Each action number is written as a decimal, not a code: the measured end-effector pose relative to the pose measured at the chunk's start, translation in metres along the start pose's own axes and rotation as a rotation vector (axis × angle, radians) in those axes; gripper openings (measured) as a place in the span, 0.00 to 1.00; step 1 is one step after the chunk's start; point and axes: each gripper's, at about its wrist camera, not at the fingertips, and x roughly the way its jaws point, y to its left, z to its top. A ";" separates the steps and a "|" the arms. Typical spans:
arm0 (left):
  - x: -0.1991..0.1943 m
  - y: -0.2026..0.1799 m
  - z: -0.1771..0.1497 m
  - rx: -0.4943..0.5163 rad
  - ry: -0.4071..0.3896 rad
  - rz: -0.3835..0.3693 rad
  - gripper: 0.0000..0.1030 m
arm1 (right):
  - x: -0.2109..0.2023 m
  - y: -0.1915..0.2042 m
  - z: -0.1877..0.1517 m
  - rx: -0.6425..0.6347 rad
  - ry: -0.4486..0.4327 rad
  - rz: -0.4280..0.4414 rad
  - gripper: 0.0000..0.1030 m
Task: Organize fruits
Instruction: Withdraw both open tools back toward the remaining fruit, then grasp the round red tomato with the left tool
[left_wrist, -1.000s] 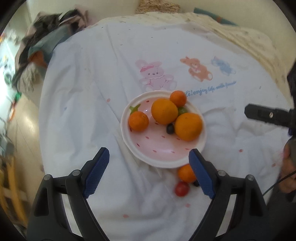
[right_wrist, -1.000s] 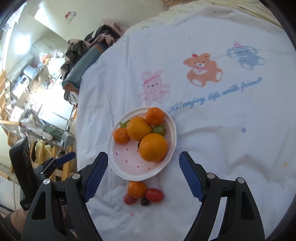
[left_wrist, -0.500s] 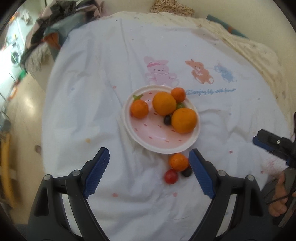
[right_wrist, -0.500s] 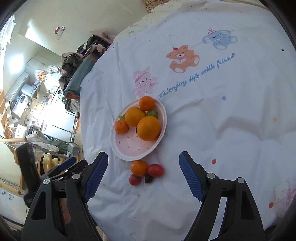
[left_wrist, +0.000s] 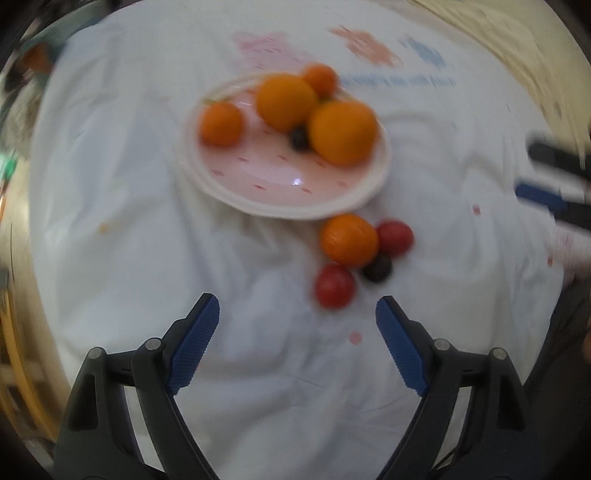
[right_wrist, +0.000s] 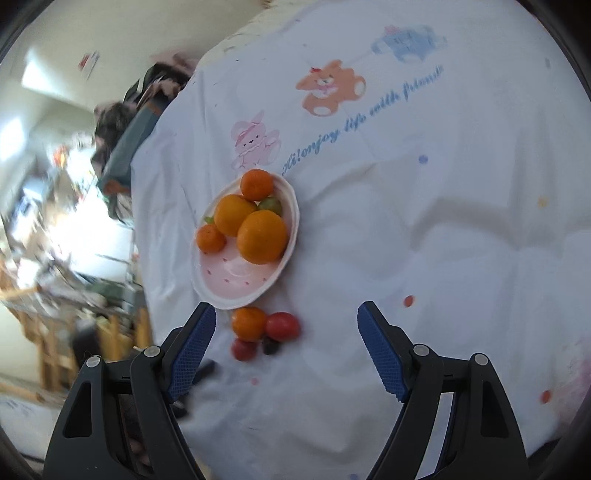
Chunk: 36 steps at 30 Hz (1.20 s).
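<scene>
right, the left gripper (left_wrist: 297, 317) hangs over the white cloth (left_wrist: 258, 350), pointing steeply down, and its blue jaws are easing inward with nothing between them, only bare cloth. the view here is blurred. the plate (left_wrist: 229, 192) sits at twelve o'clock from it, pink inside with a white rim, carrying two big oranges (left_wrist: 341, 133), two smaller ones (left_wrist: 221, 123) and a dark berry (left_wrist: 298, 138) tucked between the big pair. off the plate, at its five o'clock and just beside the rim, a loose orange (left_wrist: 349, 240) lies on the cloth with a red tomato (left_wrist: 395, 238) touching it at three o'clock, a dark grape (left_wrist: 377, 268) at its five, and a second tomato (left_wrist: 334, 286) at its six. that last tomato is the nearest fruit to the left gripper, just ahead at one o'clock of the gap.

over on the other side, the right gripper (right_wrist: 286, 317) is spread wide and empty too, tilted down toward the same cluster. from here the loose orange, both tomatoes and the grape sit just ahead of the gap, nearer the left pad, and the plate is at eleven o'clock. a green fruit (right_wrist: 271, 204) shows on the plate behind the oranges. the cloth's printed bunny (right_wrist: 255, 142) and bear (right_wrist: 328, 88) lie beyond.
</scene>
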 end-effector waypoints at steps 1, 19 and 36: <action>0.002 -0.004 0.000 0.021 0.006 0.008 0.77 | 0.001 -0.003 0.002 0.016 0.001 0.003 0.79; 0.036 -0.035 0.013 0.067 0.111 0.071 0.25 | 0.000 0.000 0.010 0.006 -0.015 -0.002 0.79; -0.071 0.019 0.016 -0.067 -0.116 0.078 0.25 | 0.014 0.014 0.002 -0.049 0.020 -0.038 0.79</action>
